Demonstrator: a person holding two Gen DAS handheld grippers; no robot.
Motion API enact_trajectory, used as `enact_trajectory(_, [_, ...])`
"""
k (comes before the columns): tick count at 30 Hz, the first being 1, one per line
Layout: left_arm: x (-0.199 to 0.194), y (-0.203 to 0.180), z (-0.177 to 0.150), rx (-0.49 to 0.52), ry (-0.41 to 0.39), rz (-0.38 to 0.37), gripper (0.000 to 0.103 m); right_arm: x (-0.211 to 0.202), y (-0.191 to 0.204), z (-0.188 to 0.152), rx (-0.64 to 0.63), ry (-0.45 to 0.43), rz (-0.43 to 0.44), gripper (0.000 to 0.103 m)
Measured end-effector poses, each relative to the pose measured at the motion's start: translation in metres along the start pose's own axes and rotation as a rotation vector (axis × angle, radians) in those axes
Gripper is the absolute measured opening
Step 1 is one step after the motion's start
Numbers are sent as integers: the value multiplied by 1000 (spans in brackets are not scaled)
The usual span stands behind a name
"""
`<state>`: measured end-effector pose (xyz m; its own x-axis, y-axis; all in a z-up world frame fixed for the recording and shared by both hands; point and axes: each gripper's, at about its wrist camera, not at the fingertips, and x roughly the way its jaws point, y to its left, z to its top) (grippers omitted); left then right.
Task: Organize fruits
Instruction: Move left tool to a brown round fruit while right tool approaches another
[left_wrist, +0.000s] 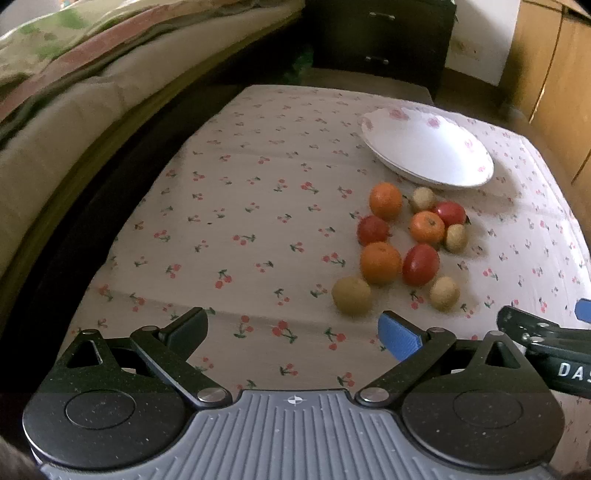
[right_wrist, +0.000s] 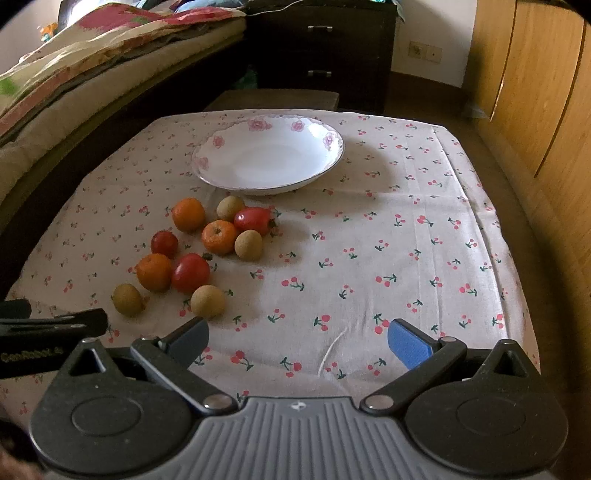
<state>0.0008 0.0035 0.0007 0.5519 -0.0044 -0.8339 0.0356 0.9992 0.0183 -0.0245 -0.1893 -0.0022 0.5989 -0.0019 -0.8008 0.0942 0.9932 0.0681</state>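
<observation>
On the cherry-print tablecloth (right_wrist: 369, 258), nothing had yet been sorted, as far as both wrist views showed. A white bowl (right_wrist: 325, 162) with pink flowers on its rim sat empty, and all ten fruits lay loose in a cluster just in front of the bowl, on its near side. The cluster held three oranges (right_wrist: 154, 272), three red tomatoes (right_wrist: 190, 273) and four small tan fruits (right_wrist: 208, 301). Every piece seemingly remained to be moved.

Both grippers hovered on the near side of the bowl, beyond the fruit, each tilted downward with jaws spread wide and nothing between them. The left gripper (left_wrist: 291, 332) had the fruit cluster ahead and to its right; one tan fruit (left_wrist: 351, 295) lay just past its blue fingertip, outside the jaws. The right gripper (right_wrist: 299, 338) faced bare cloth, with the fruit off to its left.
</observation>
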Motion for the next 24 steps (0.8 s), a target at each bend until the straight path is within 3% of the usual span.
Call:
enact_trajectory(10, [3,21,13,-104,6,-54,97,-5,-9,6,27,-17,34,103])
enact_trajectory(16, [5,1,11,9,2,-61,94,-2,-14,12,41,-9,49,98])
enact_trajectory(20, [16,-2,11,31,91,-95,85,-1,-20,14,61,-8,61,97])
enact_trajectory(24, [22,-3,13,43,64,-111,77,0,-19,14,56,-6,78,97])
